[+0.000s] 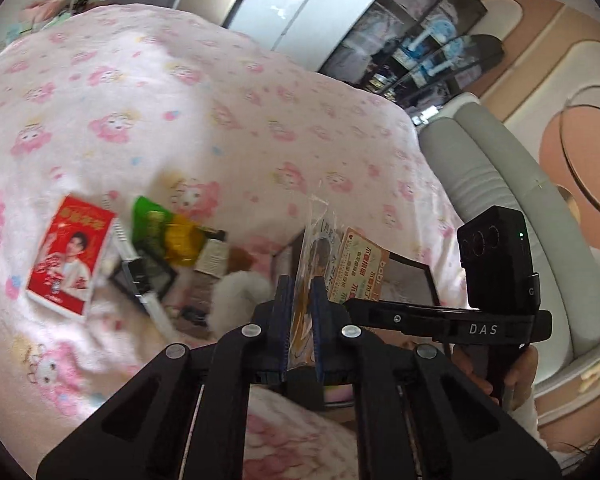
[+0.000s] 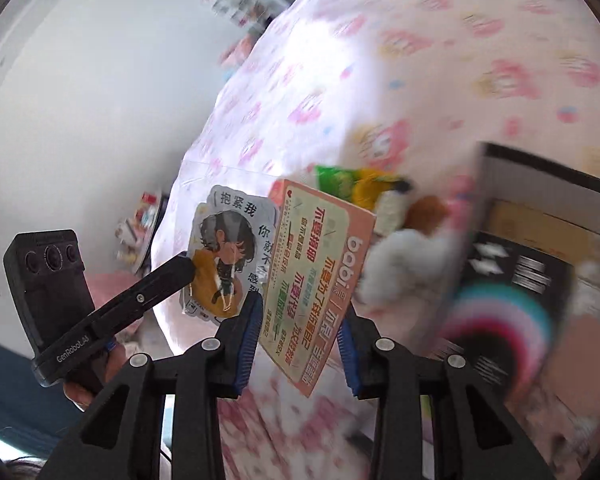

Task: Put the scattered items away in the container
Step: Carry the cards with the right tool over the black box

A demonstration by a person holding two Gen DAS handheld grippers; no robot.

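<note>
Left wrist view first: the left gripper [image 1: 303, 292] is clamped tight on a cartoon sticker card [image 1: 320, 248] in a clear sleeve, held edge-on so you mostly see its thin side, lifted above the pink character-print blanket [image 1: 172, 112]. Just right of it sits the peach babi card [image 1: 362, 264], and the right gripper [image 1: 460, 324] reaches in from the right with a hand [image 1: 516, 372] on its handle. Down on the blanket at left there's a red photo card [image 1: 70, 254], a green and yellow snack packet [image 1: 164, 232] right next to it, plus a white fluffy thing [image 1: 240, 296] near the middle, all pretty blurry. From the right wrist view, the right gripper [image 2: 300, 328] is pinching the babi card [image 2: 320, 280] between its blue pads [image 2: 248, 332], tilted, and the sticker card [image 2: 228, 252] shows face-on to the left with the left gripper [image 2: 180, 268] gripping its lower edge. Over on the right is the black box [image 2: 512, 280], the container, lying open on the blanket with a rainbow print on its flap, close beside the fluffy thing [image 2: 404, 256] and the snack packet [image 2: 360, 188].
</note>
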